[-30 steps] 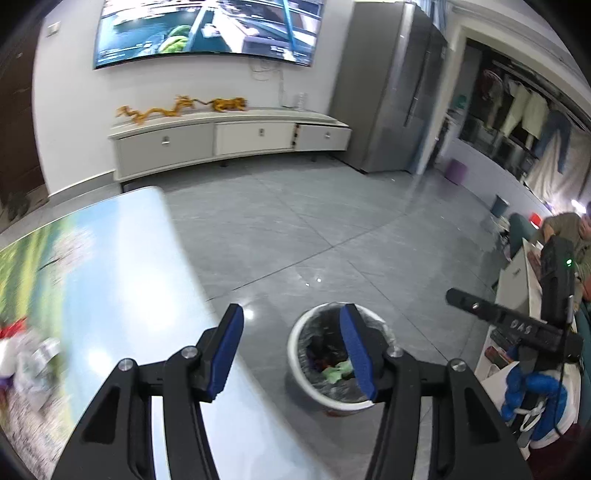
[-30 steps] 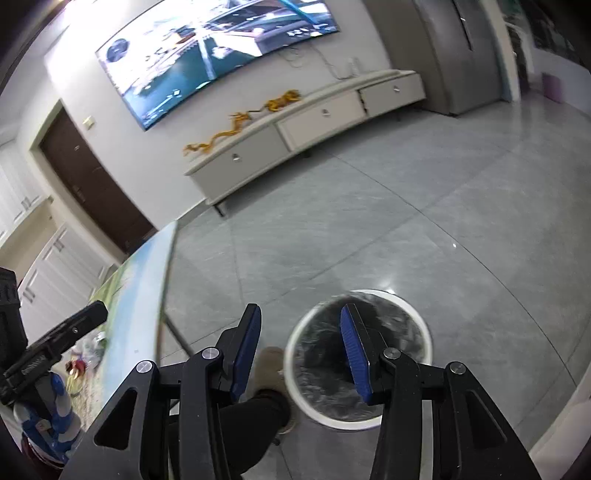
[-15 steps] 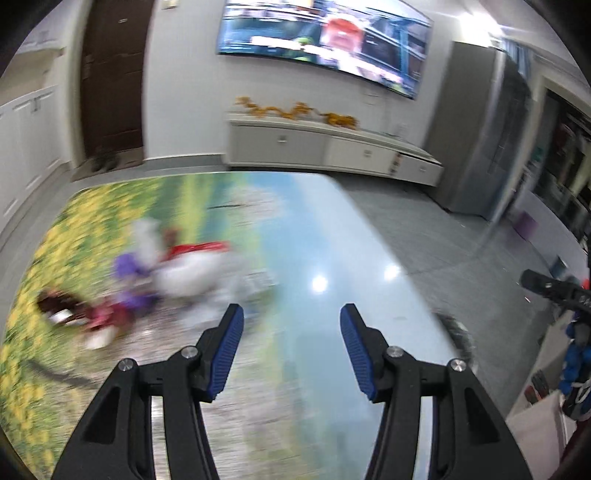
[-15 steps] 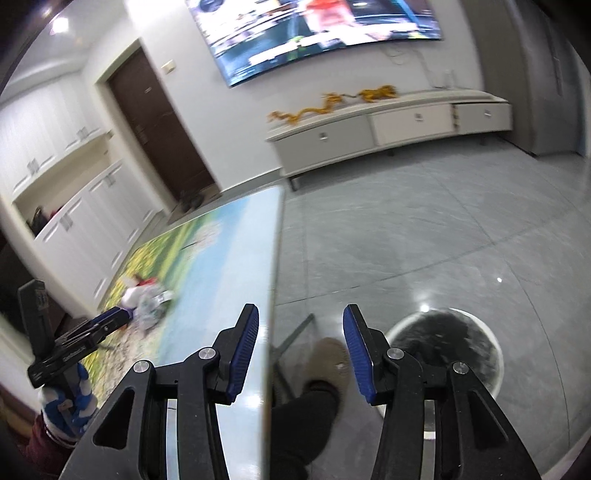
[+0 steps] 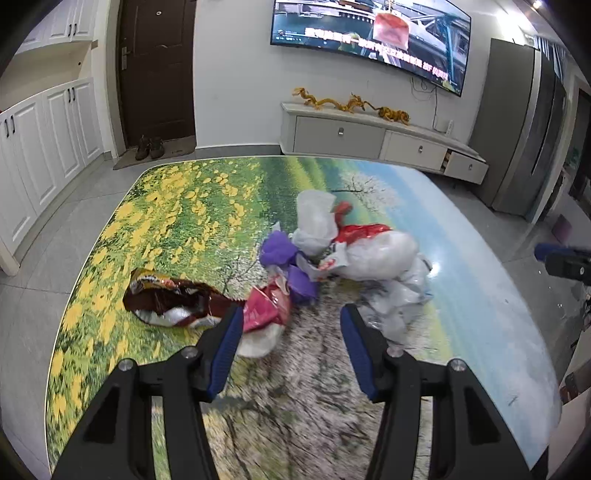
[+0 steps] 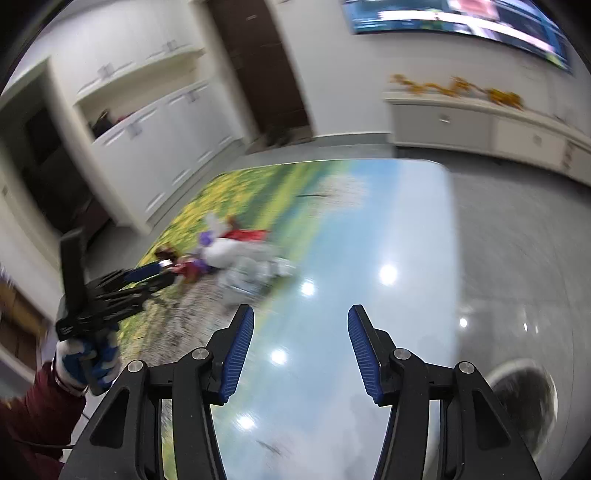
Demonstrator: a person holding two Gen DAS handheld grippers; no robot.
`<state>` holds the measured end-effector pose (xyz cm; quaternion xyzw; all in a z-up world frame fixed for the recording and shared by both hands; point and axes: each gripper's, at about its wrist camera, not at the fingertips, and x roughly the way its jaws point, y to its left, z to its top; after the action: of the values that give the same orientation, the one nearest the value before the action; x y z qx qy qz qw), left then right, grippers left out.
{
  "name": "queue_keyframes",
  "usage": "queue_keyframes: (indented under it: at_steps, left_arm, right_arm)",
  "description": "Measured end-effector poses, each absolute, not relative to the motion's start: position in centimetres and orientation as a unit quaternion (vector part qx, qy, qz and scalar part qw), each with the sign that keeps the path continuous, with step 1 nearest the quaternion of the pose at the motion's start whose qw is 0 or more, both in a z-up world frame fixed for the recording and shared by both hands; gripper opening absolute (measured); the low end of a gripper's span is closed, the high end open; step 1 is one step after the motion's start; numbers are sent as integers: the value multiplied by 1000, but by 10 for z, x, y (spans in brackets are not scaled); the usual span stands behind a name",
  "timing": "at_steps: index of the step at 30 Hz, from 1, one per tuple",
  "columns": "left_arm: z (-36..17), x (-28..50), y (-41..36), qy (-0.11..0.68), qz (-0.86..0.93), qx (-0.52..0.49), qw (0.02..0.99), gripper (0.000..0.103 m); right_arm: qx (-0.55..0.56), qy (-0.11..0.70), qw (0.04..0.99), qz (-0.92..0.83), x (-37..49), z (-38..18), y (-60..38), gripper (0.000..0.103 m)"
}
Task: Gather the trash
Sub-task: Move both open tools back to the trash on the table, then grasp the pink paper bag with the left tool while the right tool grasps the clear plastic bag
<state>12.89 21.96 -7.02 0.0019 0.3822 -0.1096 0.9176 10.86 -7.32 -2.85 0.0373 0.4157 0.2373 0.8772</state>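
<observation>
A heap of trash lies on the landscape-printed table: white plastic bags, purple wrappers, a pink packet and a brown foil snack bag. My left gripper is open and empty, just short of the heap, its left finger beside the pink packet. My right gripper is open and empty above the table's bare blue part, well right of the heap. The left gripper also shows in the right wrist view. The white trash bin stands on the floor at lower right.
A TV cabinet stands against the far wall under a wall TV. White cupboards and a dark door are at left. A grey fridge stands at right. Grey tiled floor surrounds the table.
Both grippers swung left, away from the bin on the floor, and now face the table. The left gripper has closed in on the trash heap. Both stay open and empty.
</observation>
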Motion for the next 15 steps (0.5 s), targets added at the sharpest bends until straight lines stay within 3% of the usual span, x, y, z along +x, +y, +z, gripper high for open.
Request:
queue_keyframes:
  at_steps: [15]
  left_arm:
    - [-97,162,218,404,-139,26,904,52]
  right_arm:
    - [-134,421,833,334,172,-55,65,58]
